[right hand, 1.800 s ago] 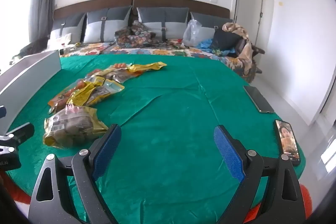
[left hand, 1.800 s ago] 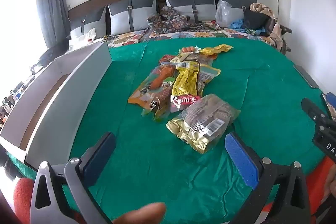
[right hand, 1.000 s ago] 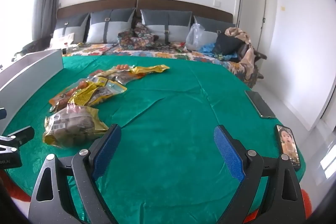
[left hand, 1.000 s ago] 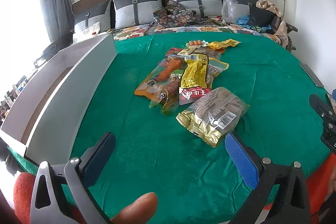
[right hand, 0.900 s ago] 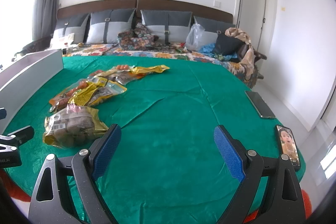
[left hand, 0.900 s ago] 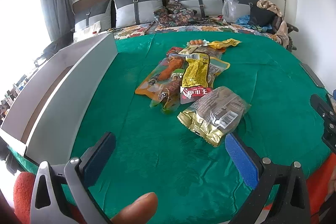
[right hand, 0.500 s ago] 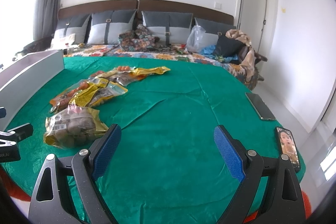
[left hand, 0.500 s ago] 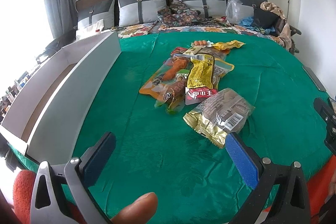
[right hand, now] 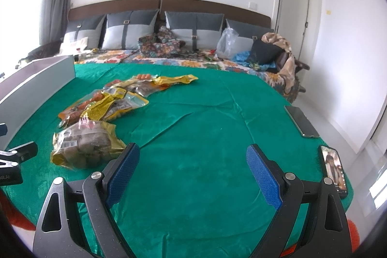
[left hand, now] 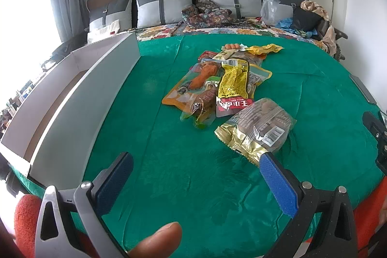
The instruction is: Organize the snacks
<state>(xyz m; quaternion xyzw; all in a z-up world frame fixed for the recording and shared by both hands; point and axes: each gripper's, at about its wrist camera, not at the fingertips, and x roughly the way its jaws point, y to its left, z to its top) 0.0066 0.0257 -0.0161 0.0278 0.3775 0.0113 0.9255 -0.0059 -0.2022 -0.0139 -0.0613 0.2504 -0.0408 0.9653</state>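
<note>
Yellow snack packet (left hand: 234,80) lengthwise toward pillows

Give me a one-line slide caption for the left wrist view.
Open left gripper hovers over a green cloth, facing a pile of snack packets beside a white box.

Green cloth (right hand: 205,127) covers the bed; at its right edge lie two phones (right hand: 301,121), one behind the other. Behind the cloth, grey pillows (right hand: 193,27) line the brown headboard (right hand: 212,7), beside a clear plastic bag (right hand: 226,44).
</note>
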